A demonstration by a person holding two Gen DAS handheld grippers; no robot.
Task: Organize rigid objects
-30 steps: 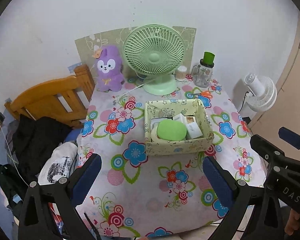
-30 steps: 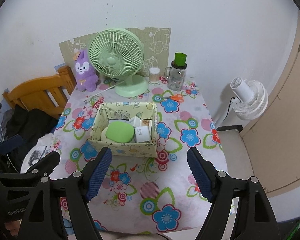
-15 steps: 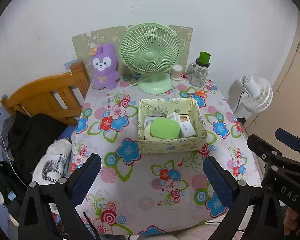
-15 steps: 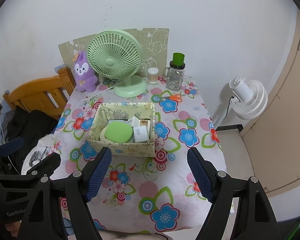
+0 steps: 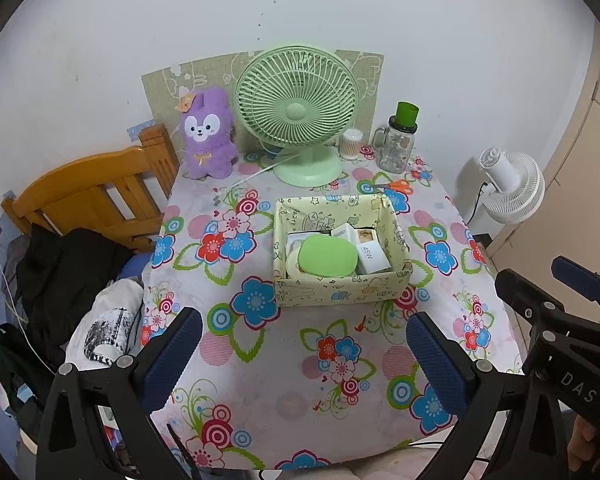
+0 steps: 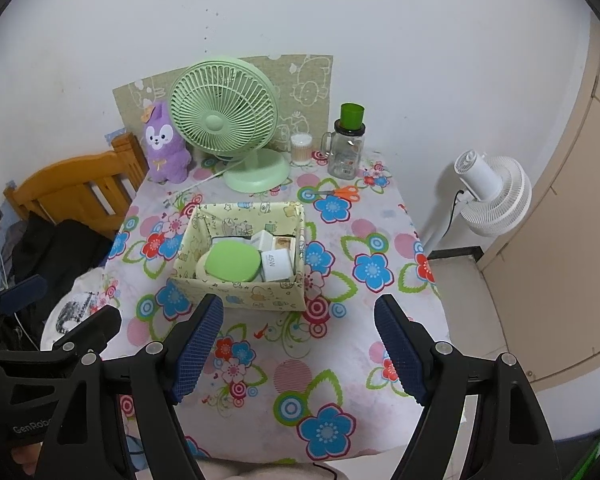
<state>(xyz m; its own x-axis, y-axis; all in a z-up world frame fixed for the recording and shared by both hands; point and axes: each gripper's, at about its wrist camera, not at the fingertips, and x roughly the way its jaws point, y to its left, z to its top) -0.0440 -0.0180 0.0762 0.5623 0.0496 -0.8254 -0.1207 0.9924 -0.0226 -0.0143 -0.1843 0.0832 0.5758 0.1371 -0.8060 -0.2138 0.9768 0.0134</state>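
A: Nearest, at 6 o'clock: left gripper (image 5: 302, 354), blue pads (image 5: 171, 358) spread wide, nothing between. Right gripper (image 6: 299, 350) likewise spread, empty. Both held above the near edge of the floral tablecloth (image 5: 284, 364).

B: Noted. Task items?

A: Mid-table, toward 12 o'clock from the tongs: patterned box (image 5: 342, 288), open-topped. Inside: green oval lid (image 5: 327, 256) on a cream container at the near left, white carton marked 45W (image 5: 371, 257) just beside at 3 o'clock, more small boxes behind.

B: Beyond?

A: Orange scissors (image 5: 394, 186) flat at 1 o'clock of the box. Farther: green desk fan (image 5: 296, 114), purple plush rabbit (image 5: 209, 134) at its 9 o'clock, glass jar mug with green lid (image 5: 398, 142) at 3 o'clock. White floor fan (image 6: 490, 196) off the table, far right.
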